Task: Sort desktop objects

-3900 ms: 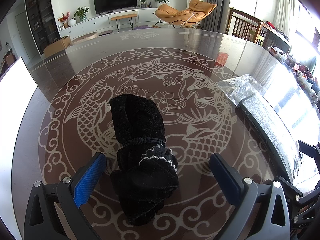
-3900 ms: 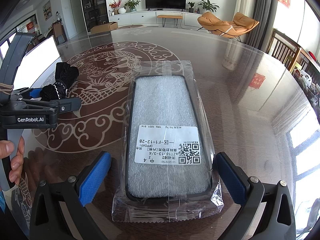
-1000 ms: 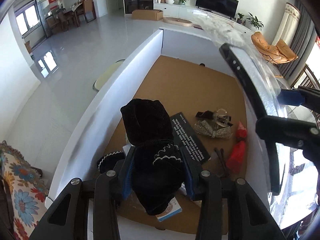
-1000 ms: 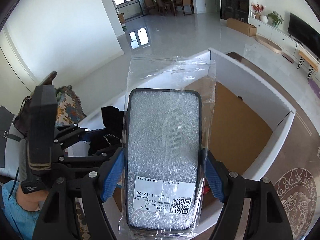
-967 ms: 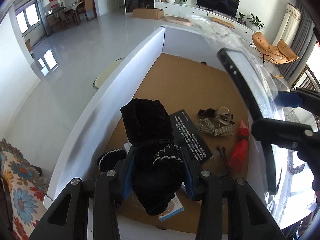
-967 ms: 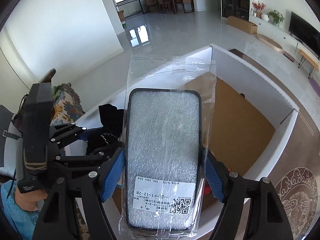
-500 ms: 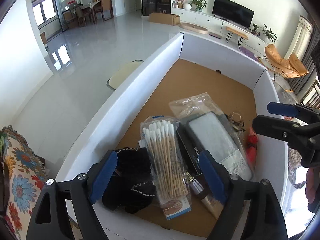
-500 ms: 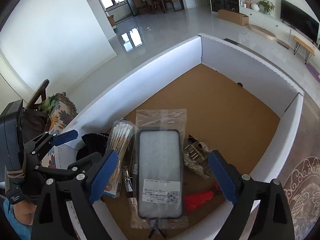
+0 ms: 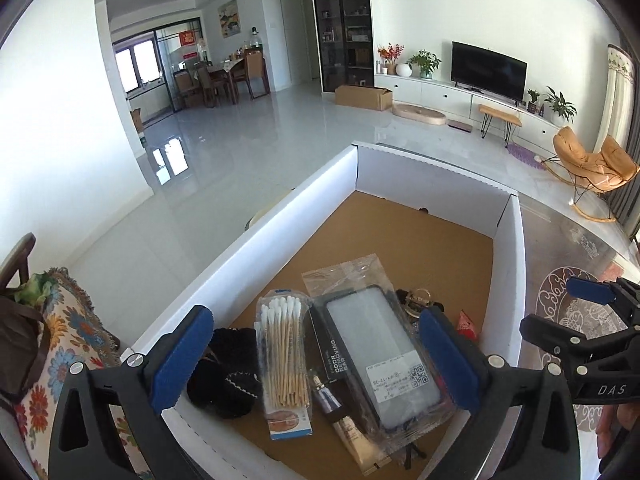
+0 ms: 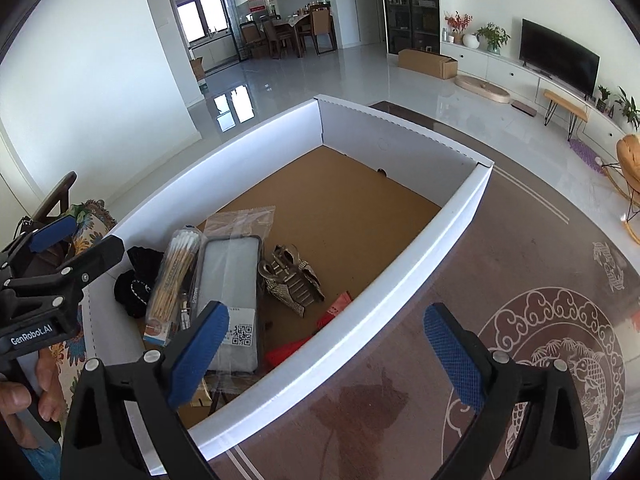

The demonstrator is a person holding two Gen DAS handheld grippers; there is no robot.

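Left wrist view: left tool (image 9: 316, 354) is over the near end of the white box (image 9: 288, 208), jaws opening wide w/ nothing between the pads. Below it in the box lie the black pouch (image 9: 224, 376), cotton swabs pack (image 9: 285, 360), a small bottle (image 9: 340, 412) and the bagged phone case (image 9: 380, 356), label end nearest the camera. The right tool (image 9: 588, 320) shows at the right edge, beside the box wall.

Right wrist view adds what the left one mostly hides: a silver hair clip (image 10: 292, 280) and a red packet (image 10: 304, 344) beside the case, plus the patterned bench (image 10: 520, 320) outside the box. The right tool's jaws are opening too, one pad over the box, one over the bench, gripping nothing. A hand (image 10: 24, 392) holds the left tool's handle.

Vs a sec ago: pouch was clamped in the left tool, case in the right; both now lie in the box, released.
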